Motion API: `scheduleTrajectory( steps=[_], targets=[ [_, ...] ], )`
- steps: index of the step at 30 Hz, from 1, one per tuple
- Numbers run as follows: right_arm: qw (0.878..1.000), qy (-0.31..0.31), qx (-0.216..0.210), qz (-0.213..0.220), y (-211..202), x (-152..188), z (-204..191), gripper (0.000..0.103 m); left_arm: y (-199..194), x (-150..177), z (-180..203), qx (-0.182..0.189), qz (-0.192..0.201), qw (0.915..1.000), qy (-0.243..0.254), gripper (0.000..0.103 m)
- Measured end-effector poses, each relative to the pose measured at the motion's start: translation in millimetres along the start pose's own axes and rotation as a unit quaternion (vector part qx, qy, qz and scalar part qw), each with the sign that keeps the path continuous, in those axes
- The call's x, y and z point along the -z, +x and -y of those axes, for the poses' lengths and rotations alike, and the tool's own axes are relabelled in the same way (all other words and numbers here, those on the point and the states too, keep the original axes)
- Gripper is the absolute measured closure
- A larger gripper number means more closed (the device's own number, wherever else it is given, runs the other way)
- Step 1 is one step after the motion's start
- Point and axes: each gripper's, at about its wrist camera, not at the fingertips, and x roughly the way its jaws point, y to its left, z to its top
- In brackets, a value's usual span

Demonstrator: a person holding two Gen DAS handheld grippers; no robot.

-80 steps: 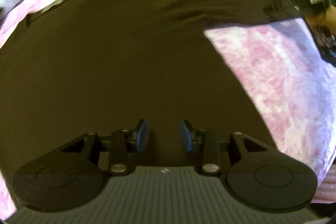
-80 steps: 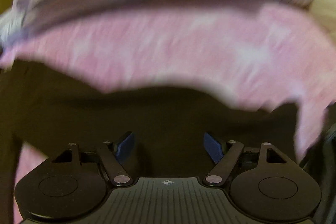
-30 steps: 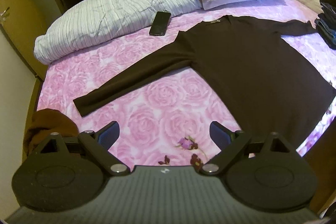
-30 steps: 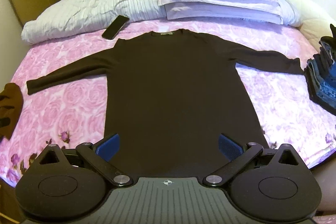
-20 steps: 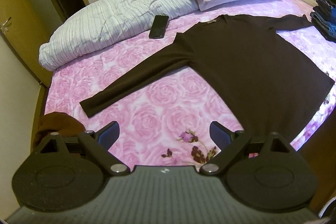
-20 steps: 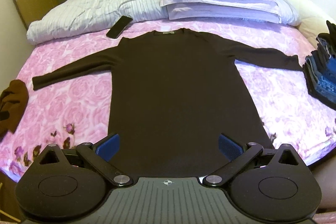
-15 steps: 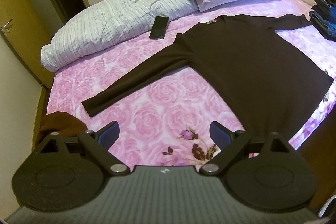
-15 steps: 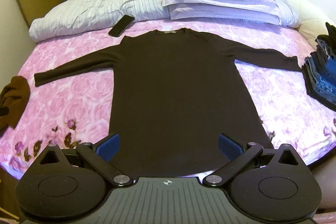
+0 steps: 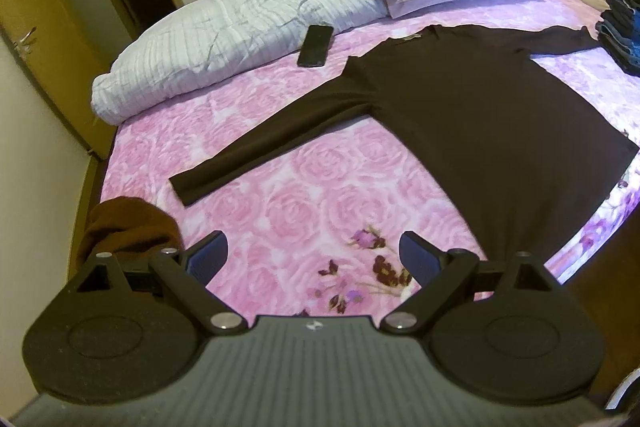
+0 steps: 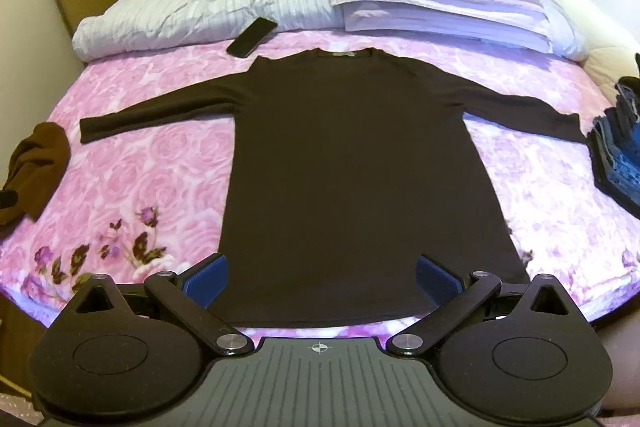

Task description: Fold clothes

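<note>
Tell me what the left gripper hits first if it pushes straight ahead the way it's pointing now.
Most likely the bare pink bedspread, between the dark sweater's outstretched sleeve and its body. The left gripper is open and holds nothing; depth is uncertain.

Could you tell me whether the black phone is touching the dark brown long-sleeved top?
Apart. The right wrist view shows the black phone against the rolled pale quilt, with a strip of pink rose bedspread between it and the dark brown long-sleeved top.
</note>
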Motion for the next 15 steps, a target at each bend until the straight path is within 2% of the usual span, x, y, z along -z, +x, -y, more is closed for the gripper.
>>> scheduleTrajectory(
  steps=[8, 15],
  targets=[
    [0.998, -0.035, -0.027, -0.035, 33.8, -9.1, -25.2, 0.001, 12.5, 20.1, -28.5, -0.011, -0.029, 0.9992, -0.026, 0.012],
    [0.992, -0.086, -0.041, -0.081, 91.0, -50.0, -77.1, 0.001, 59.2, 13.9, -68.3, -0.006, -0.047, 0.9983, -0.033, 0.012]
  ],
)
